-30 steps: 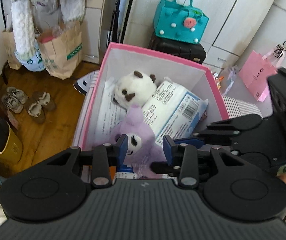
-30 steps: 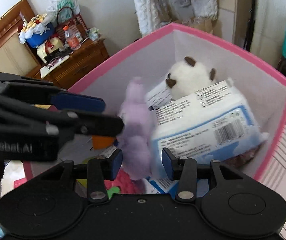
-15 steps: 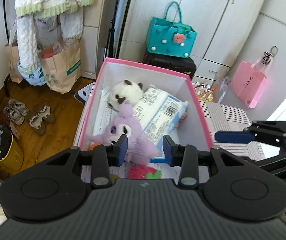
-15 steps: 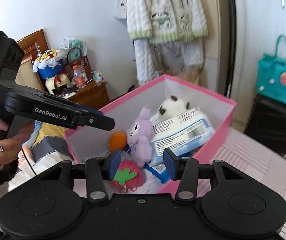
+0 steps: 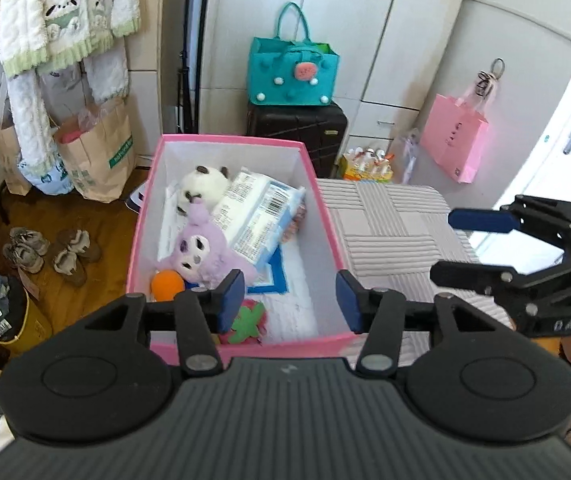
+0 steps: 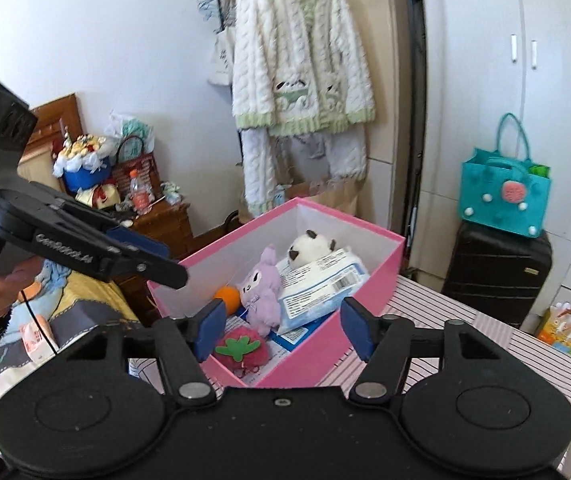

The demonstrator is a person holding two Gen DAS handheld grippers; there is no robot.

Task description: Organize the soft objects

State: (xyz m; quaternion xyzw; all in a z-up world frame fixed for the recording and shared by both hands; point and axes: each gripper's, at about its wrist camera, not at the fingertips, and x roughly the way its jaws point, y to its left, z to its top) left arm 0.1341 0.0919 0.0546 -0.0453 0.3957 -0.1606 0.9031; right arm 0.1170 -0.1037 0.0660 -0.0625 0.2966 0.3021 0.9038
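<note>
A pink box (image 5: 327, 216) (image 6: 305, 356) stands on a striped surface and holds a purple plush (image 5: 201, 250) (image 6: 259, 292), a white panda plush (image 5: 201, 184) (image 6: 309, 246), a white-and-blue soft pack (image 5: 259, 216) (image 6: 317, 284), an orange ball (image 5: 167, 284) (image 6: 227, 296) and a red strawberry plush (image 5: 247, 320) (image 6: 239, 350). My left gripper (image 5: 290, 299) hovers above the box's near end, jaws opening, nothing between them. My right gripper (image 6: 283, 330) is back from the box, jaws opening and empty; it also shows in the left wrist view, right gripper (image 5: 465, 248).
A black suitcase (image 5: 297, 136) with a teal bag (image 5: 291, 70) stands behind the box. A pink bag (image 5: 455, 142) hangs on the cupboard. Paper bags (image 5: 97, 150), shoes (image 5: 51, 250) and a bin (image 5: 3, 312) sit on the wooden floor at left. A white cardigan (image 6: 301, 64) hangs above.
Both grippers have pulled back and up from the box and widened. The purple plush, earlier between the fingers, now lies in the box.
</note>
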